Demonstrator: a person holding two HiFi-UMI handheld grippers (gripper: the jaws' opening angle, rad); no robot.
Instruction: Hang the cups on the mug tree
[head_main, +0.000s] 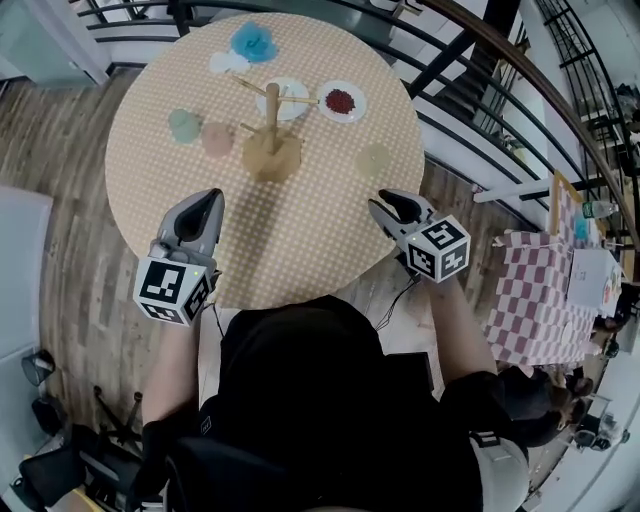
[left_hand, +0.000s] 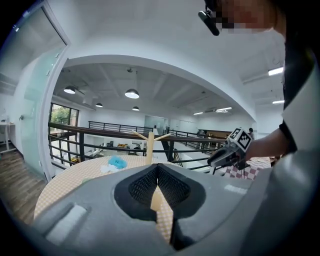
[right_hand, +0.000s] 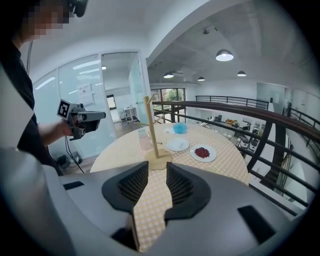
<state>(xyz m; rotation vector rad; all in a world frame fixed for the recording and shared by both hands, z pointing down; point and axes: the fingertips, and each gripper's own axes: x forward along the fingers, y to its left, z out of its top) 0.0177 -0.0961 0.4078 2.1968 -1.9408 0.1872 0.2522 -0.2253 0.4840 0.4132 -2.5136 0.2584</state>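
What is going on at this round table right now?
A person holds a gripper in each hand over the near side of the table. Neither carries anything: the left gripper has its jaws together, and the right gripper has its jaws apart with only tablecloth showing between them. The mug tree stands bare in the middle. A green cup and a pink cup sit to its left and a pale cup to its right, so no cup is hung yet.
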